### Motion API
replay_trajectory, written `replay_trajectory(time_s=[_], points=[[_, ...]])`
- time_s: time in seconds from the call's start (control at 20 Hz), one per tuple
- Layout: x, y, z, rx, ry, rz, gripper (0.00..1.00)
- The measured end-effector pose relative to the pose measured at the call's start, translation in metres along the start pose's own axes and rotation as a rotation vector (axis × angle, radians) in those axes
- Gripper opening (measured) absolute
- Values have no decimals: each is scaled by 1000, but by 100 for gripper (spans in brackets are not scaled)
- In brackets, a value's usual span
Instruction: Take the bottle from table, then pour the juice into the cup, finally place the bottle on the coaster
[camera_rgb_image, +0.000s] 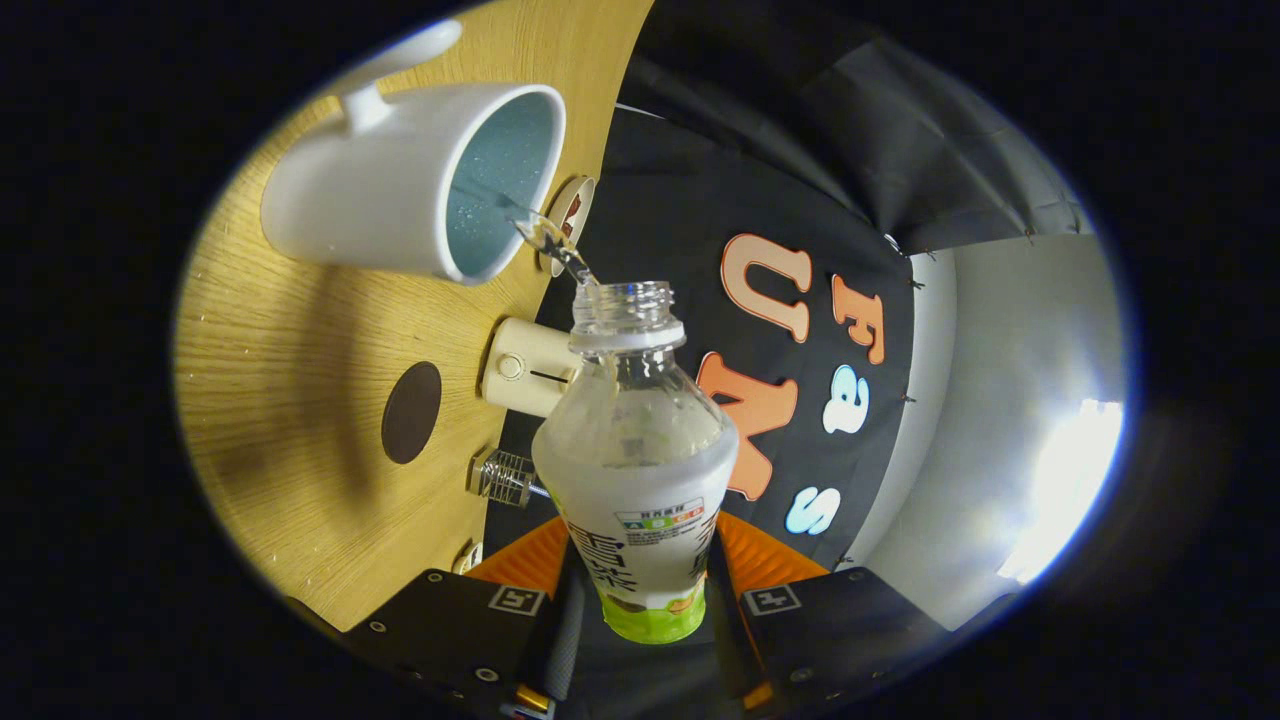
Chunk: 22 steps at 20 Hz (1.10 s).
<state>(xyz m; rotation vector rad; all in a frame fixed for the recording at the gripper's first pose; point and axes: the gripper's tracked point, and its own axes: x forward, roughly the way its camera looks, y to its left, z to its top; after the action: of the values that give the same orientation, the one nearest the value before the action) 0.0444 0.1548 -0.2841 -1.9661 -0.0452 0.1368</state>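
Between tongs (640, 570): bottle (636, 470), pouring.

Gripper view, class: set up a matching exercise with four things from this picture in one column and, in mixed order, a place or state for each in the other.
1. bottle
2. cup
3. coaster
4. stream of liquid

A. dark, round, bare on the table
B. white, its mouth facing the bottle
C. clamped between the gripper fingers, cap off
D. running from bottle neck towards the cup

Pairs: 1-C, 2-B, 3-A, 4-D
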Motion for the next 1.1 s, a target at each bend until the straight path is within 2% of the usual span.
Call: replay_trajectory(time_s=[1.1], points=[[8,-28,12,-113,-72,-54,57]])
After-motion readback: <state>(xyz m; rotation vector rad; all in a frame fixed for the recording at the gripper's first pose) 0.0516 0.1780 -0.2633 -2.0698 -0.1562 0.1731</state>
